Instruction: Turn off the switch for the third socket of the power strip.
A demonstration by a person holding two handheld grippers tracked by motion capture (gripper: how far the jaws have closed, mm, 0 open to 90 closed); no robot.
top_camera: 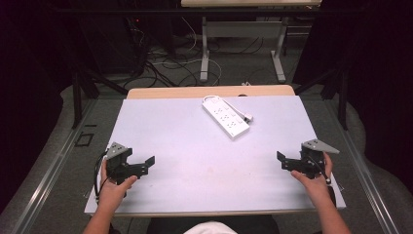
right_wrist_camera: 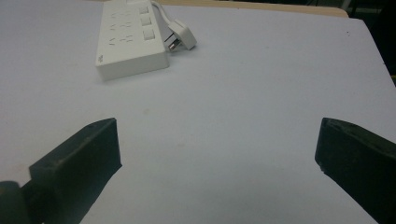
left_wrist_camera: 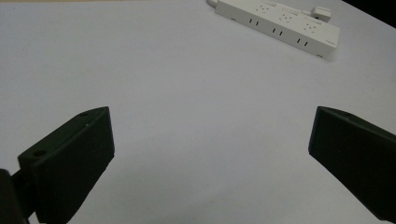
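At the table's near corners, each hand levels its gaping tool: left tool [top_camera: 146, 163], right tool [top_camera: 285, 161].

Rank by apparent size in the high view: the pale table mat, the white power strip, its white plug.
1. Pale rectangular table mat, largest.
2. White oblong plastic power strip.
3. Small white plug beside the strip, smallest; all lie at similar depth, so the order is safe.

Pale grey table mat [top_camera: 195, 161] sits on a wooden tabletop [top_camera: 170, 92]. Behind it, a white-legged desk [top_camera: 205, 53] and a tangle of floor cables [top_camera: 160, 63], I think, it's pretty dark back there.
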